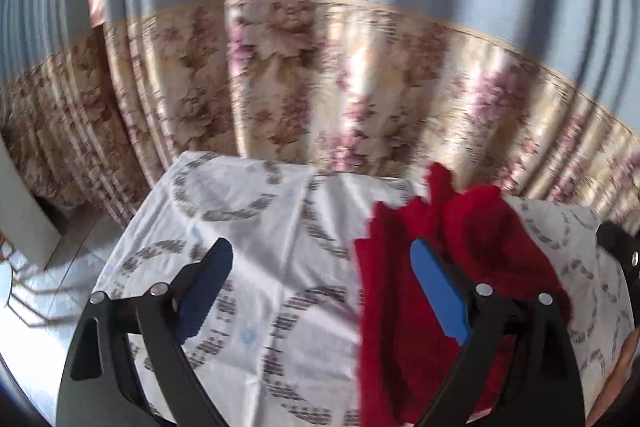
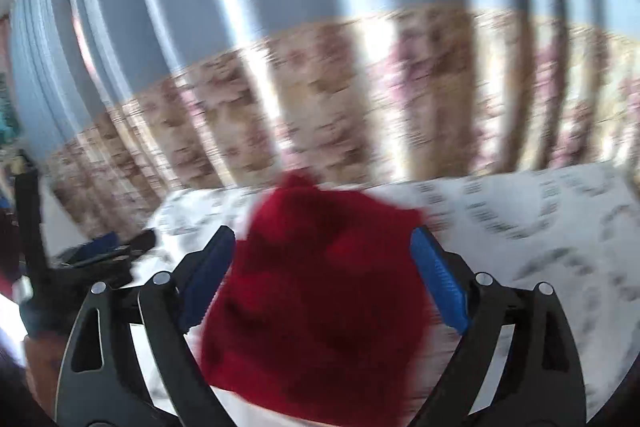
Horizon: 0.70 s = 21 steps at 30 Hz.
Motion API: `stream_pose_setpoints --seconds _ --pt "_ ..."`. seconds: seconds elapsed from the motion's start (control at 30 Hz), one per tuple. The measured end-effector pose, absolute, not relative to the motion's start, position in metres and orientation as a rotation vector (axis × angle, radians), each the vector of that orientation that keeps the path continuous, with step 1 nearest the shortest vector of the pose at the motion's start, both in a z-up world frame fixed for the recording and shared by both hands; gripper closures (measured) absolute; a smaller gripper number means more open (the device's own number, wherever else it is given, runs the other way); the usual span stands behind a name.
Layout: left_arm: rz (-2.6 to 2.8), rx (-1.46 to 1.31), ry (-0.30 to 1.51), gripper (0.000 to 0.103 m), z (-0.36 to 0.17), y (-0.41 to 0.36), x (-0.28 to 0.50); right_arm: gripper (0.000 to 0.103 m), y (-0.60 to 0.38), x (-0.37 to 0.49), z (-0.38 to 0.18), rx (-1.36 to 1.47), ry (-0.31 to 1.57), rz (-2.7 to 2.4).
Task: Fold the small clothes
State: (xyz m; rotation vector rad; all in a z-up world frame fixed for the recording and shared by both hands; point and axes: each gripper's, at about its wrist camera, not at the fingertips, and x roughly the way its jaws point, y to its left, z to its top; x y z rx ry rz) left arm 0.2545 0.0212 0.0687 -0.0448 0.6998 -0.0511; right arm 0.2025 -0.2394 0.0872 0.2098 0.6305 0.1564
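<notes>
Surroundings: a curtain [image 1: 320, 75] hangs behind the work surface, blue-grey in its upper part and floral beige-pink below; it fills the background of both wrist views.
Work surface: a white cloth with grey ring patterns [image 1: 248, 227] covers the table; its far edge meets the curtain.
Garment: one red knitted garment [image 1: 404, 307] lies on the patterned cloth, bunched and creased at its far end. In the right wrist view the same piece [image 2: 320, 291] is blurred, with a small raised tuft at its far edge.
Left gripper [image 1: 322, 281]: jaws spread wide, holding nothing. The right blue pad [image 1: 438, 291] overlaps the red fabric in the picture; contact cannot be confirmed. The left pad sits over bare cloth.
Right gripper [image 2: 323, 275]: jaws spread wide, one finger on each side of the garment; the fabric lies between them, not pinched.
Obstructions: in the right wrist view the other gripper shows as a dark, blurred shape at the left edge, beside the garment.
Count: one garment, two grippers, one table cloth, one curtain.
Containers: cannot tell of any; both views are motion-blurred.
</notes>
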Motion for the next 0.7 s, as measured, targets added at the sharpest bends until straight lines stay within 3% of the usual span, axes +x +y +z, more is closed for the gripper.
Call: stream_pose_setpoints --seconds 0.37,0.63,0.7 --pt "-0.216 0.156 0.621 0.012 0.085 -0.105 0.205 0.009 -0.336 0.187 0.078 0.278 0.638 0.04" --pt "-0.17 0.16 0.701 0.013 0.048 -0.119 0.217 0.009 -0.342 0.184 0.082 0.288 0.647 0.072" --pt "-0.185 0.16 0.711 0.041 0.04 -0.118 0.217 0.009 -0.344 0.185 0.081 0.296 0.654 0.076"
